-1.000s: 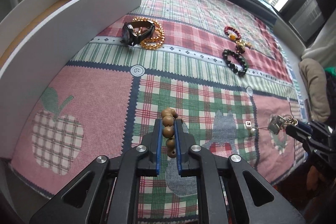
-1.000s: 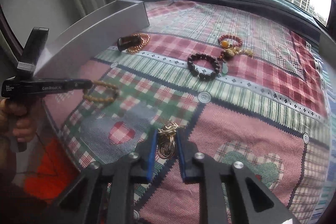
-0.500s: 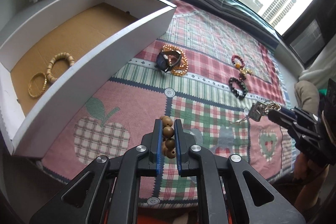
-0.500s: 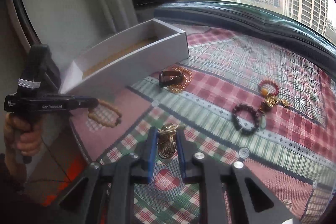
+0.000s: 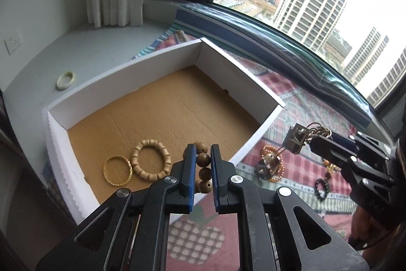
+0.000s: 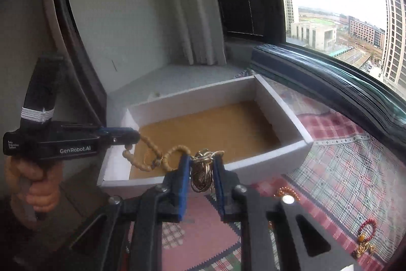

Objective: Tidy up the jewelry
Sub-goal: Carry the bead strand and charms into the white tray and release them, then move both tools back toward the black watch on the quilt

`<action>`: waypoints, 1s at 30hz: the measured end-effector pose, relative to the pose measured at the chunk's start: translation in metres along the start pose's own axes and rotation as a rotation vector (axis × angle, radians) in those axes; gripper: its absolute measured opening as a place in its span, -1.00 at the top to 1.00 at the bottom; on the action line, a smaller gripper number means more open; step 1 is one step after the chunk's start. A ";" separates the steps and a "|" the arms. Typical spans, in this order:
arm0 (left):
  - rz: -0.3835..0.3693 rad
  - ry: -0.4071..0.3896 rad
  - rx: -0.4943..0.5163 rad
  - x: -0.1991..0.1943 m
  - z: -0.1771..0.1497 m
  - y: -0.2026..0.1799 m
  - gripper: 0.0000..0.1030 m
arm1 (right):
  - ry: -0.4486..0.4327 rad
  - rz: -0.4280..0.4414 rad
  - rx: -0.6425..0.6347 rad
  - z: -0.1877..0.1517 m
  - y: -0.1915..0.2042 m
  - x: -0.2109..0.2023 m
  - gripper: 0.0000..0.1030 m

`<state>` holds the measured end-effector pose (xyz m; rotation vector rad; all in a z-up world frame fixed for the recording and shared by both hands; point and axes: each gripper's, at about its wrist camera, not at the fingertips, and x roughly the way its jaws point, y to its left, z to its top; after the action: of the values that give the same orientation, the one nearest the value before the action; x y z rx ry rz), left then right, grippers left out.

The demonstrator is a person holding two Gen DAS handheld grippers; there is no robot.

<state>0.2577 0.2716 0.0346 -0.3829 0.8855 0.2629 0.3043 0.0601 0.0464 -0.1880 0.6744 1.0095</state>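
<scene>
My left gripper [image 5: 202, 159] is shut on a wooden bead bracelet [image 5: 203, 159] and holds it over the near edge of the white box [image 5: 269, 103] with a cardboard floor. Inside lie a pale bead bracelet [image 5: 151, 159] and a gold bangle [image 5: 117, 170]. My right gripper [image 6: 201, 169] is shut on a gold chain necklace [image 6: 201, 175] with a boxy pendant [image 5: 295, 139], held in the air just right of the box. The left gripper also shows in the right wrist view [image 6: 127, 137], with the beads dangling [image 6: 142, 155].
On the patchwork cloth [image 5: 304, 164] lie a watch with a gold bead bracelet [image 5: 270, 166], a dark bead bracelet [image 5: 321, 188] and a red bead bracelet [image 6: 366, 227]. A pale ring [image 5: 65, 80] lies on the sill behind the box. The window runs along the far side.
Both grippers have lifted off the cloth and swung left toward the box, each carrying its piece. The box interior has come into view.
</scene>
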 end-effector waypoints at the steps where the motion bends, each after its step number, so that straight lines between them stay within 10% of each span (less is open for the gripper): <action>1: 0.013 0.001 -0.013 0.011 0.008 0.004 0.82 | 0.010 -0.009 -0.013 0.011 0.002 0.014 0.64; 17: 0.082 0.191 -0.099 0.163 0.030 0.028 0.65 | 0.296 -0.162 0.069 0.045 -0.050 0.199 0.59; 19: 0.096 0.184 -0.100 0.162 0.029 0.028 0.00 | 0.276 -0.165 0.089 0.045 -0.054 0.197 0.29; 20: 0.104 0.162 -0.100 0.157 0.029 0.028 -0.08 | 0.258 -0.164 0.104 0.047 -0.055 0.195 0.04; 30: 0.086 0.030 0.022 0.081 -0.006 -0.011 -0.41 | 0.104 -0.196 0.083 0.039 -0.055 0.107 -0.15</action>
<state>0.3070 0.2643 -0.0311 -0.3294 0.9351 0.3272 0.4046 0.1243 0.0045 -0.2310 0.7759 0.7864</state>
